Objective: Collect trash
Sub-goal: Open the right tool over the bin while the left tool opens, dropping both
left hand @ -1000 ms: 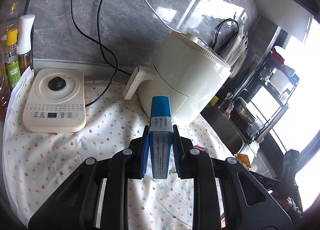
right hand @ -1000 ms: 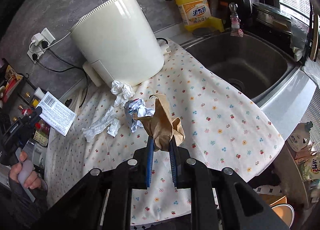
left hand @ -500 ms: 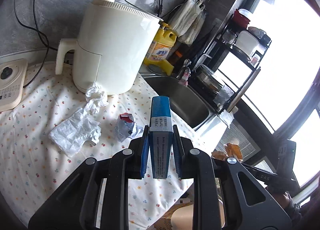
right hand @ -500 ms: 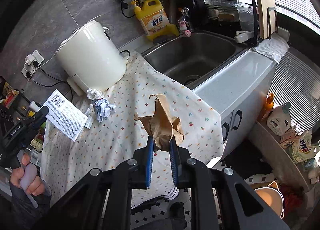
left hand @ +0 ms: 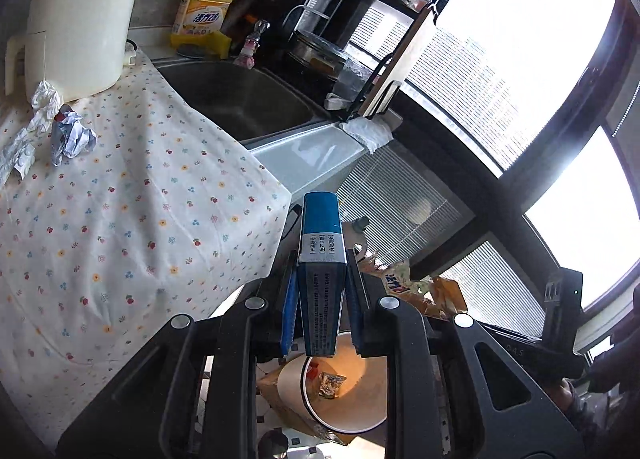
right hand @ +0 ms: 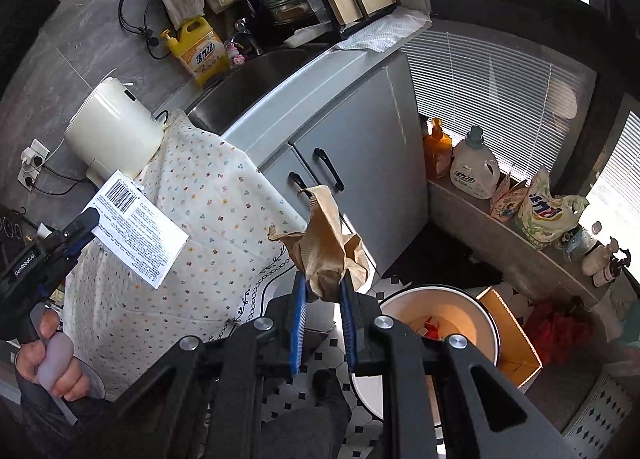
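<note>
My left gripper (left hand: 322, 295) is shut on a blue and white carton box (left hand: 320, 259), held out past the counter edge above a white trash bin (left hand: 340, 391) on the floor. The box also shows in the right wrist view (right hand: 136, 227). My right gripper (right hand: 323, 301) is shut on a crumpled brown paper bag (right hand: 326, 243), beside and above the same bin (right hand: 440, 323). The bin holds some wrappers. Crumpled white tissue (left hand: 44, 99) and a crushed foil wrapper (left hand: 72, 135) lie on the floral cloth (left hand: 120, 219) beside the cream appliance (left hand: 80, 15).
A steel sink (left hand: 240, 99) lies beyond the cloth, with a yellow detergent bottle (left hand: 204, 15) and a dish rack (left hand: 360, 19) behind it. Grey cabinet doors (right hand: 352, 163) stand by the bin. A cardboard box (right hand: 508, 331), detergent bottles (right hand: 474, 167) and bags (right hand: 544, 211) line the window ledge.
Both grippers have swung right, off the countertop and down towards the floor bin, each still holding its item. The bin has come into view under them.
</note>
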